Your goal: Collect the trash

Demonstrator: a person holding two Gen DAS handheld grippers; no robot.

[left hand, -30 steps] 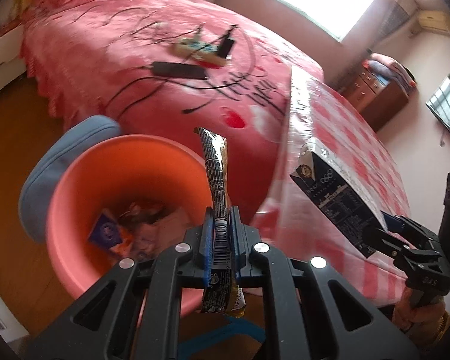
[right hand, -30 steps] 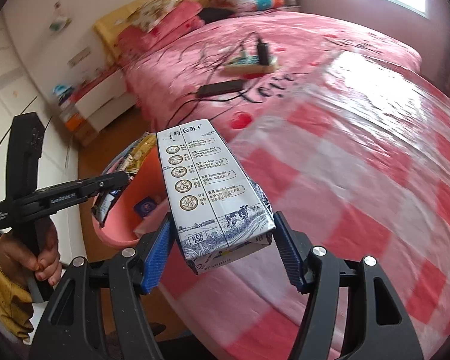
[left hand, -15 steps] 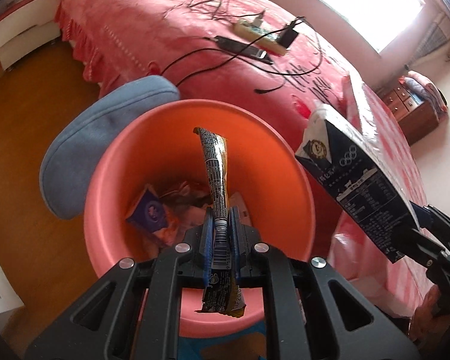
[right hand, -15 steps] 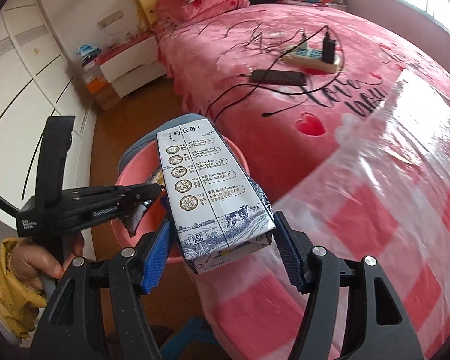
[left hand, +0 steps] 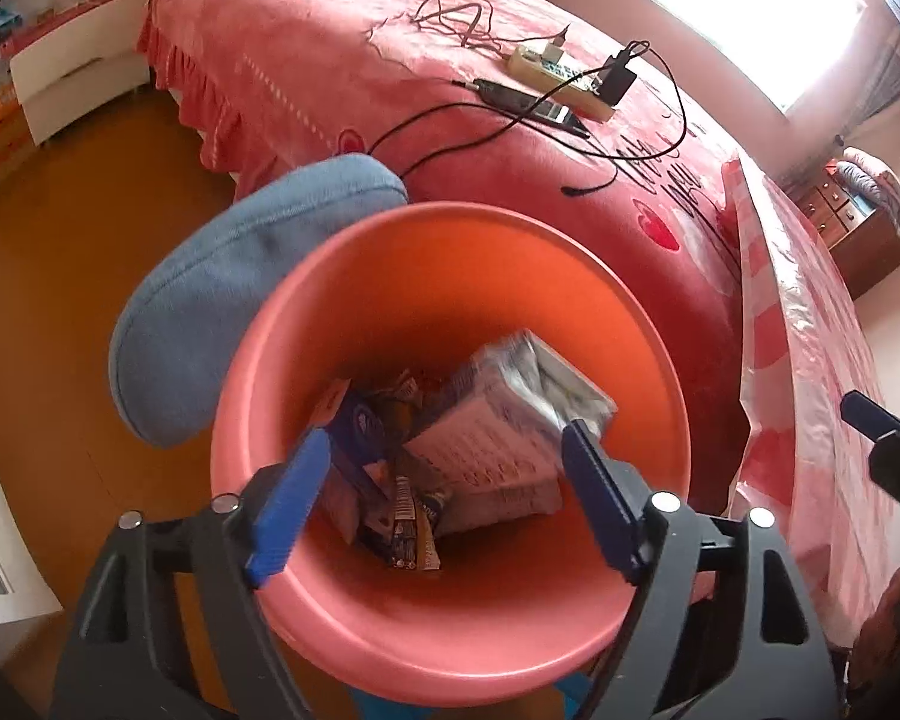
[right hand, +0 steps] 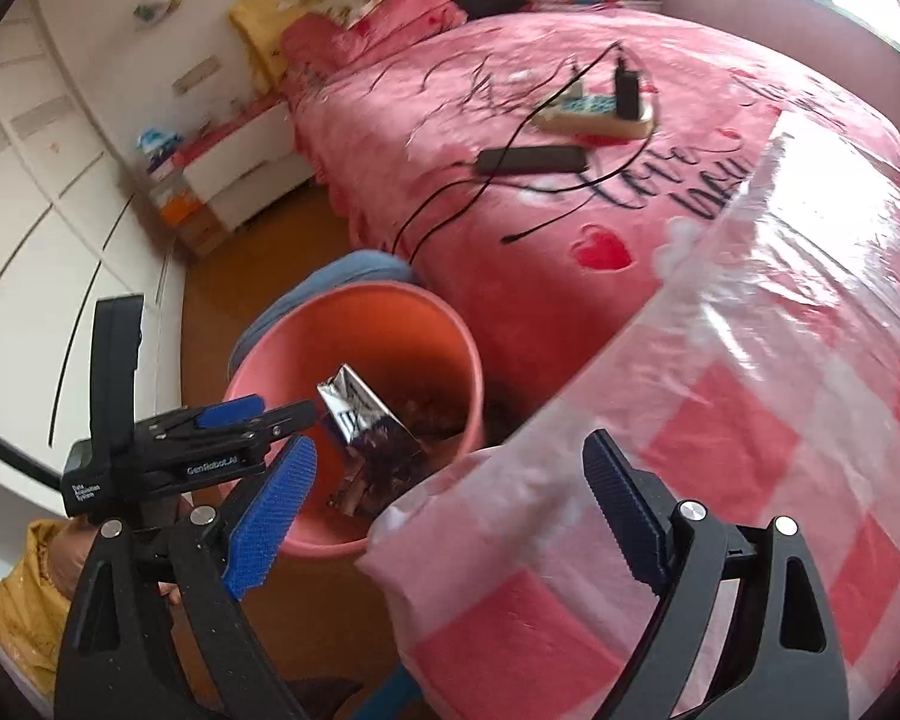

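Both pieces of trash have gone from the jaws into the round salmon-pink plastic bin since a second ago. Half a second back the left hand-held gripper pinched a thin black-and-gold snack wrapper and the right hand-held gripper clamped a blue-and-white milk carton; each pair of jaws has just been opening and now stands spread, with nothing between the blue pads. In the left wrist view the carton lies tilted on the heap inside the bin, the wrapper beside it among other packets. Its outline is blurred, so it may not have settled yet. Nothing else that looks like trash shows on the tabletop's red-and-white checked plastic cover, so this drop probably finishes the round, though much of the room is out of view.
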